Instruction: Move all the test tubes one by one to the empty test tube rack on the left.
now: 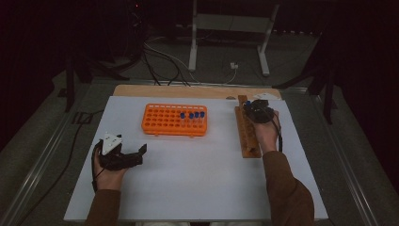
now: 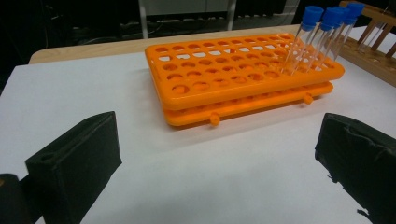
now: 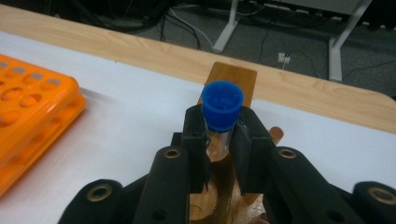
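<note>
The right gripper [image 3: 219,140] was pressed together on a blue-capped tube [image 3: 222,109], the pads pinching the clear glass just below the cap so that the cap stayed free and the tube could be lifted straight out without slipping. The tube was held upright over the far end of the wooden rack [image 1: 246,134], which lay lengthwise along the right side of the white table [image 1: 197,188]; a round hole of that rack was seen directly beneath the tube in the right gripper view, which suggests that the tube was being drawn from, or was seated in, that hole, though whether its foot had left the wood cannot be told. The orange rack [image 1: 174,119] was set in the middle of the table, well apart from the wooden one, with a few blue-capped tubes [image 2: 327,37] already standing slanted in holes at its right end; it was judged to be the place meant for the gripped tube, since the filled holes were clustered on the side nearest the wooden rack. The left gripper [image 1: 123,154] was kept low on the table near the left front, its jaws spread wide with nothing between them and turned toward the orange rack, apparently parked out of the way yet ready to steady that rack
</note>
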The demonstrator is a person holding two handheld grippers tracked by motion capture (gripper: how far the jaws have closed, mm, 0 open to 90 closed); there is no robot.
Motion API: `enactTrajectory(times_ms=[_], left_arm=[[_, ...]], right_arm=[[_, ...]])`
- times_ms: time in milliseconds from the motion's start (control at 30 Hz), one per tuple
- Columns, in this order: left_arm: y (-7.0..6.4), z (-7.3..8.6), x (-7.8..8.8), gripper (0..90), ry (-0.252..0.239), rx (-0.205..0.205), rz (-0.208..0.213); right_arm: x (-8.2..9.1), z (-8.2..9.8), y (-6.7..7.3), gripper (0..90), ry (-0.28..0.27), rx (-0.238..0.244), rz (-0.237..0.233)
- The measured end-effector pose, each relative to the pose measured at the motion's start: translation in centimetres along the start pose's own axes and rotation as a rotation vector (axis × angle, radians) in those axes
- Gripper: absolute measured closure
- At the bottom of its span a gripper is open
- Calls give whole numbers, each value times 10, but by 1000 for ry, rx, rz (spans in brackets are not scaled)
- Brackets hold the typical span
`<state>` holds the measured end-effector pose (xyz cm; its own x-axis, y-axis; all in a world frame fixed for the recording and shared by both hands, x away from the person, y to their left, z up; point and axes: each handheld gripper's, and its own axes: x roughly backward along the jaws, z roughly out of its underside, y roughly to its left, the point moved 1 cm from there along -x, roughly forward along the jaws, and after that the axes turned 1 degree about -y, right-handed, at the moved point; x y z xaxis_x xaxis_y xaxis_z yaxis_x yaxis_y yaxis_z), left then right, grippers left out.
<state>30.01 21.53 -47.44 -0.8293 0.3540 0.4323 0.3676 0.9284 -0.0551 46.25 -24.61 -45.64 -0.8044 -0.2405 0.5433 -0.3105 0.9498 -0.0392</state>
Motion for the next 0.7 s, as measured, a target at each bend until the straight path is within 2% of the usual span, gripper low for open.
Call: enactTrajectory(times_ms=[167, 433, 700], left_arm=[[0, 0, 0, 9, -1, 4, 1], [-2, 0, -2, 9, 4, -2, 2], [-3, 0, -3, 9, 4, -3, 0]], right_arm=[[10, -4, 0, 774, -36, 0, -2], [21, -9, -1, 775, -69, -13, -11], [32, -15, -2, 775, -100, -6, -21]])
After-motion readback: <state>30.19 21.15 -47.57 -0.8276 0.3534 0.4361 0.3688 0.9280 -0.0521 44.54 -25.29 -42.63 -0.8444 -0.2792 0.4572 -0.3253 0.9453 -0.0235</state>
